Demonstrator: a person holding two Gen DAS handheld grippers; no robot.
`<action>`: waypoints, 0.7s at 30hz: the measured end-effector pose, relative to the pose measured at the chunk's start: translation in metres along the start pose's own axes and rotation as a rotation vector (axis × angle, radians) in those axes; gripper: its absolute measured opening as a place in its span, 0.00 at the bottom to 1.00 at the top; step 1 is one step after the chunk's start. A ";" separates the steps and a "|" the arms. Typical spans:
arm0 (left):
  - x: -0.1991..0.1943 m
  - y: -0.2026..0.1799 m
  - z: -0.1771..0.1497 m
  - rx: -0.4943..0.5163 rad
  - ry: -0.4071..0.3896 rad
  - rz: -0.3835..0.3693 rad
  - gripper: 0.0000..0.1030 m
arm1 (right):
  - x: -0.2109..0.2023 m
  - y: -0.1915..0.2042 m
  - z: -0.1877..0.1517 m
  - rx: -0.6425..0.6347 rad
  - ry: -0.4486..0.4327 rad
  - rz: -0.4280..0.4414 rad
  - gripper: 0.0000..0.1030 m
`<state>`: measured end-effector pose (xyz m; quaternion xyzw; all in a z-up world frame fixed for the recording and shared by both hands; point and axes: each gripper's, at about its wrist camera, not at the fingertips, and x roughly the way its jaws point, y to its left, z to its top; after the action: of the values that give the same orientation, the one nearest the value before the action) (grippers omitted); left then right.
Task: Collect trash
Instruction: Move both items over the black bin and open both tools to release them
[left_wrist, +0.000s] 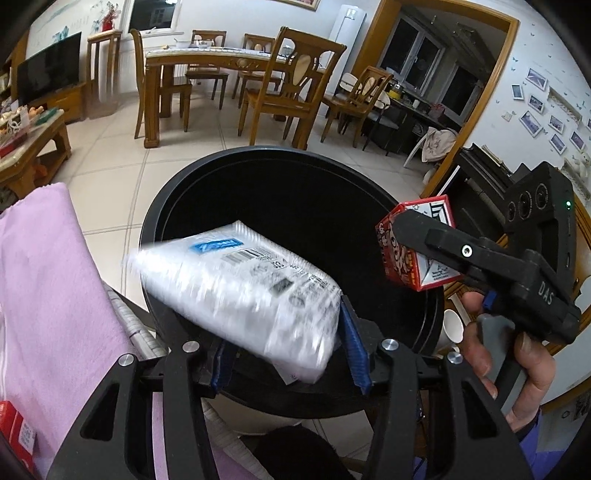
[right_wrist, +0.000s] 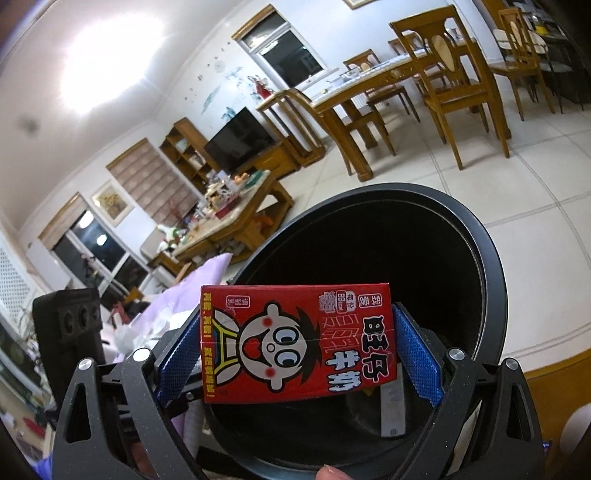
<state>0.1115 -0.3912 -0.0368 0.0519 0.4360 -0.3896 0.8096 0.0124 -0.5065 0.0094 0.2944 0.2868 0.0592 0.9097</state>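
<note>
A black round trash bin (left_wrist: 295, 166) stands open below both grippers; it also shows in the right wrist view (right_wrist: 491, 258). My left gripper (left_wrist: 291, 354) is open above the bin's near rim. A white plastic tissue packet (left_wrist: 240, 288), blurred, sits between its blue pads (left_wrist: 354, 350), not clearly clamped. My right gripper (right_wrist: 299, 350) is shut on a red milk carton (right_wrist: 295, 343) with a cartoon face, held over the bin's rim. The carton (left_wrist: 413, 251) and right gripper (left_wrist: 424, 236) also show at the right of the left wrist view.
A purple cloth (left_wrist: 55, 295) covers a surface left of the bin. A white paper cup (left_wrist: 454, 328) sits behind the bin at right. A dining table with chairs (left_wrist: 229, 74) and a cluttered coffee table (right_wrist: 229, 221) stand further off on the tiled floor.
</note>
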 end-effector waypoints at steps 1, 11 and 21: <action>-0.003 -0.004 0.000 0.001 -0.003 0.000 0.61 | -0.001 0.000 0.000 -0.001 0.001 -0.001 0.90; -0.046 -0.001 -0.019 0.038 -0.043 -0.002 0.74 | -0.002 0.020 0.002 -0.022 0.000 -0.005 0.95; -0.140 0.080 -0.064 -0.108 -0.154 0.064 0.74 | 0.030 0.104 -0.010 -0.134 0.046 0.017 0.95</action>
<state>0.0785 -0.2269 0.0084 -0.0079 0.3910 -0.3424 0.8543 0.0379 -0.4083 0.0479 0.2340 0.3005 0.0929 0.9200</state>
